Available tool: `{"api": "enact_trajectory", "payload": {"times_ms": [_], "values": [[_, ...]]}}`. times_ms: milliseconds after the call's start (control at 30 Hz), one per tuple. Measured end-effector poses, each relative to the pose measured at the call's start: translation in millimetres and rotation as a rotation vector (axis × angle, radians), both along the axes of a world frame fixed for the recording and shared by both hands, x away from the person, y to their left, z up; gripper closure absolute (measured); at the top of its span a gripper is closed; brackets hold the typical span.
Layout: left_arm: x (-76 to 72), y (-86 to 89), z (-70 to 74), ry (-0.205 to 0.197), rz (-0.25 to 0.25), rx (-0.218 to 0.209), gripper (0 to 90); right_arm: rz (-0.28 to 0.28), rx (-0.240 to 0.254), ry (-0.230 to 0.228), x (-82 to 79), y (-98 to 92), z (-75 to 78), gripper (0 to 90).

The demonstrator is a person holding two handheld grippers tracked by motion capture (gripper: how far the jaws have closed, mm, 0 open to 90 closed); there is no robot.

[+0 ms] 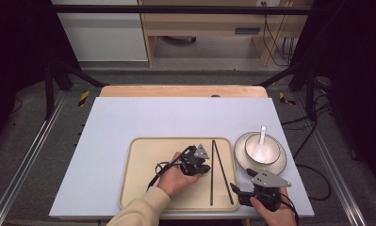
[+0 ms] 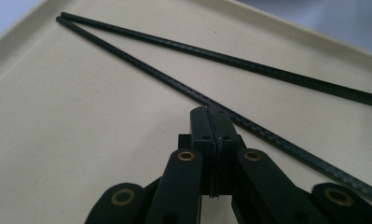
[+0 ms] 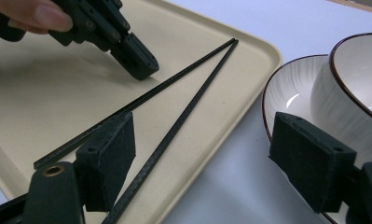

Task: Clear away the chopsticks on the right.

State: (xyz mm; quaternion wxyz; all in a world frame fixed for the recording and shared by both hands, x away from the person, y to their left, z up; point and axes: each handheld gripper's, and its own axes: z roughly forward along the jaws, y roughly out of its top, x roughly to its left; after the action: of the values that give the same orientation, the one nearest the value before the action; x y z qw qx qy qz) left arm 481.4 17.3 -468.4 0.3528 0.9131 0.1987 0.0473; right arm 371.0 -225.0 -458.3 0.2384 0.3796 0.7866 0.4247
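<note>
In the high view, a beige tray is seen on a pale table, with a pair of black chopsticks laid along its right side, joined at the far tips and spread toward the near edge. The left gripper is held over the middle of the tray by the left hand, its tip just beside the left chopstick. To the right of the tray a plate is set on the table, with a bowl on it and a white spoon resting in the bowl. The right gripper is held by the right hand at the near right corner of the tray. In the left gripper view, the jaws are seen pressed together with nothing between them, low over the tray and just beside the nearer chopstick; whether the tip touches it cannot be told. In the right gripper view, the jaws are seen spread wide and empty, one over the tray's edge by the chopsticks, the other in front of the plate. The left gripper is also seen there, farther off, its closed tip close to the tray, possibly touching it.
</note>
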Motion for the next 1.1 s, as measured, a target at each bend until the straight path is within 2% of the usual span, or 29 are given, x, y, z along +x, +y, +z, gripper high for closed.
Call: {"api": "enact_trajectory", "payload": {"times_ms": [133,167,200,267,367,400,567,633,700,733,800,933,1033,1100], "values": [[-3.3,-9.6,-0.6,0.002,-0.023,-0.014,89.8,-0.002,0.002,-0.001,0.5,-0.9,0.1,22.2],[-4.5,-13.3,-1.1,-0.009,-0.03,-0.006,89.8,-0.001,0.004,-0.003,0.8,-2.1,0.0,22.2],[-4.7,-15.8,-2.3,-0.02,-0.031,-0.015,89.8,-0.001,0.004,-0.003,0.8,-2.1,0.0,22.2],[-3.1,-21.3,-3.4,-0.013,-0.014,-0.037,89.8,-0.006,0.007,-0.001,0.8,-2.9,0.0,22.2],[-0.3,-28.1,-4.2,-0.012,-0.013,-0.046,89.8,-0.008,0.009,-0.004,0.7,-4.7,0.2,22.2],[-0.1,-32.1,-5.6,-0.011,-0.005,-0.065,89.8,-0.007,0.008,-0.003,0.5,-5.3,0.4,22.2],[1.9,-44.9,-5.5,-0.026,-0.024,-0.053,89.8,-0.013,0.006,-0.004,0.1,-5.9,0.3,22.2],[2.7,-46.3,-4.8,-0.034,-0.031,-0.041,89.8,-0.012,0.006,-0.005,-0.1,-5.8,0.2,22.2],[4.5,-48.2,-6.5,-0.038,-0.028,-0.06,89.8,-0.013,0.008,-0.003,-0.7,-5.5,0.6,22.2],[5.6,-48.7,-5.9,-0.036,-0.028,-0.053,89.8,-0.012,0.006,-0.005,-0.8,-5.6,0.5,22.2],[7.9,-50.5,-7.2,-0.052,-0.03,-0.061,89.8,-0.014,0.001,-0.003,-1.0,-5.9,0.2,22.2],[13.7,-52.0,-8.2,-0.052,-0.017,-0.073,89.8,-0.017,-0.002,-0.004,-1.5,-6.3,0.0,22.2],[15.4,-55.0,-8.4,-0.065,-0.037,-0.072,89.8,-0.022,-0.001,-0.007,-2.1,-7.4,0.5,22.2],[16.4,-56.1,-8.6,-0.059,-0.036,-0.078,89.8,-0.022,0.007,-0.008,-2.1,-7.8,0.8,22.2]]}}
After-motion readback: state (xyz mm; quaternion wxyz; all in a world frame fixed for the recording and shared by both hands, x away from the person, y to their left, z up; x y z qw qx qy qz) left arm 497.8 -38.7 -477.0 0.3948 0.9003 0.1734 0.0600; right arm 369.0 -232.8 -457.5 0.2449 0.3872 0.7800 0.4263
